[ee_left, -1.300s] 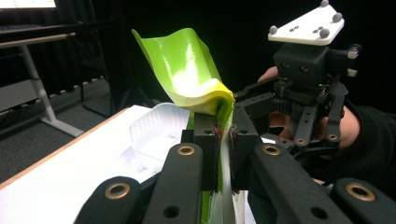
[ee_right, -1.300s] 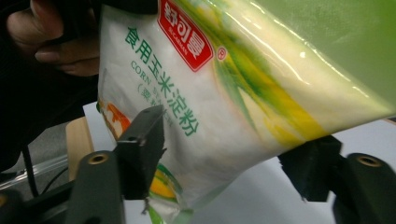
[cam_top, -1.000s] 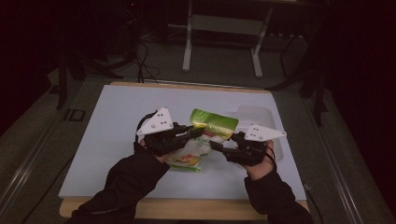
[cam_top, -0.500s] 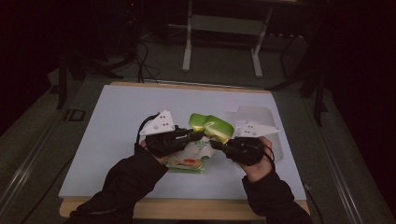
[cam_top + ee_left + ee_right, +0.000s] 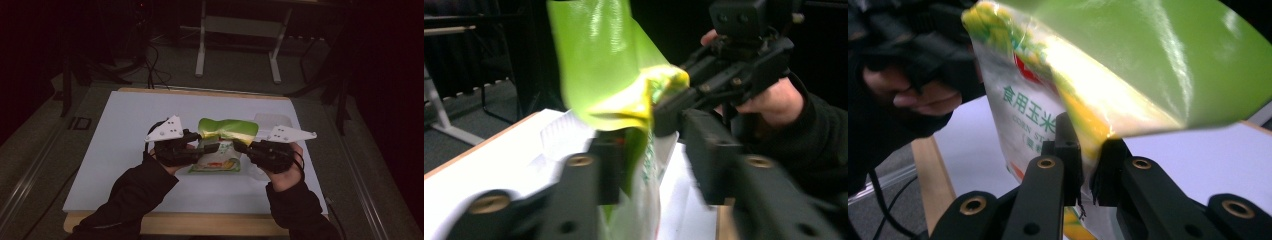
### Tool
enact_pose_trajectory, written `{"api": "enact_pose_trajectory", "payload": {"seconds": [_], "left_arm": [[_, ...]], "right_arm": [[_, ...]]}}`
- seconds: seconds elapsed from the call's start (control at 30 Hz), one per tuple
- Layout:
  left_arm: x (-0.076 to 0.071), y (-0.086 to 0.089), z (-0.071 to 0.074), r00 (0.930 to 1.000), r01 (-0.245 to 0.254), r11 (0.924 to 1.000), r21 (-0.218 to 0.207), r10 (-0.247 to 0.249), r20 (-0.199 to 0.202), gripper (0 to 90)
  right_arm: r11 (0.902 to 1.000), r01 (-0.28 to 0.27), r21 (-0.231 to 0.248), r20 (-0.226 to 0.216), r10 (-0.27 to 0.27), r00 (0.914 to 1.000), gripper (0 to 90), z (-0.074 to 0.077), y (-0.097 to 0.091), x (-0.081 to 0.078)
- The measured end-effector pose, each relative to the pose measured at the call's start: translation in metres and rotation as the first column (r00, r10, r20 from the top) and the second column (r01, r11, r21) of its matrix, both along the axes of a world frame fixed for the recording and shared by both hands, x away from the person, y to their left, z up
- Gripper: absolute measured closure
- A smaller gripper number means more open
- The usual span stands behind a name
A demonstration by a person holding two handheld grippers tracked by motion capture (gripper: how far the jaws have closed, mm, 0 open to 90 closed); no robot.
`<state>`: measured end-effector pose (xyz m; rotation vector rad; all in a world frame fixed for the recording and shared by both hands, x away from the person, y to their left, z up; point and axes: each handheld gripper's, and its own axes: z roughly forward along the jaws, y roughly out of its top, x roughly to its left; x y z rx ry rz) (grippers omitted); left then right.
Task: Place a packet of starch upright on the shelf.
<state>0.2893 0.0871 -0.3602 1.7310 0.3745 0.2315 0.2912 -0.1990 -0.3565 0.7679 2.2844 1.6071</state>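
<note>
Right hand-held gripper (image 5: 1087, 172) is clamped on the edge of the glossy green-and-yellow plastic food pouch (image 5: 223, 142), jaws pinching the film just under the yellow fold, and that grip looks firm. In the high view that same right hand-held gripper (image 5: 239, 146) sits just right of the pouch, and the left hand-held gripper (image 5: 212, 148) meets it from the other side, both low over the white table (image 5: 120, 150). The pouch is up off the table between them, its green top flap curling back away from the person.

The left hand-held gripper (image 5: 644, 165) is harder to read: the pouch's thin edge (image 5: 636, 150) runs down between its jaws, and they seem to be pressing on it, but the blur hides the contact, so I cannot tell whether it is gripping or merely straddling the film.

It looks like the pouch is being pulled open or spread at its top. To do that well, I'd say the two grips should sit on opposite walls of the pouch, close to the seam, not both on one layer. Pull apart evenly, away from the pouch's middle, keeping the body upright so nothing spills. Slick film like this may slide out of a shallow pinch, so bite deeper before adding force. A clear plastic bag (image 5: 270, 122) lies just behind the pouch; keep clear of it.
</note>
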Motion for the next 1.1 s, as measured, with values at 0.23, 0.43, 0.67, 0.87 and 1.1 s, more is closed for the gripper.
{"api": "enact_pose_trajectory", "payload": {"seconds": [0.23,0.43,0.67,0.87,1.1], "left_arm": [[-0.003,0.006,-0.003,0.9993,-0.036,0.9985,-0.041,0.035,-0.011,26.3],[0.000,0.019,-0.013,0.9921,-0.116,0.9912,-0.064,0.112,-0.056,1.4],[-0.002,0.031,-0.036,0.9858,-0.152,0.9882,0.022,0.153,-0.070,1.4],[-0.004,0.043,-0.058,0.9796,-0.185,0.9804,0.069,0.189,-0.068,1.4],[-0.009,0.055,-0.083,0.9684,-0.218,0.9714,0.095,0.227,-0.103,0.7]], "right_arm": [[0.9983,0.052,0.027,0.023,-0.052,0.9984,84.4,0.010,-0.016,0.003],[0.9918,0.111,0.063,0.046,-0.114,0.9924,84.4,0.023,-0.037,0.008],[0.9799,0.183,0.081,0.060,-0.188,0.9804,84.4,0.035,-0.062,0.020],[0.9665,0.240,0.091,0.083,-0.248,0.9653,84.4,0.037,-0.081,0.035],[0.9466,0.309,0.091,0.062,-0.315,0.9469,84.4,0.033,-0.100,0.060]]}}
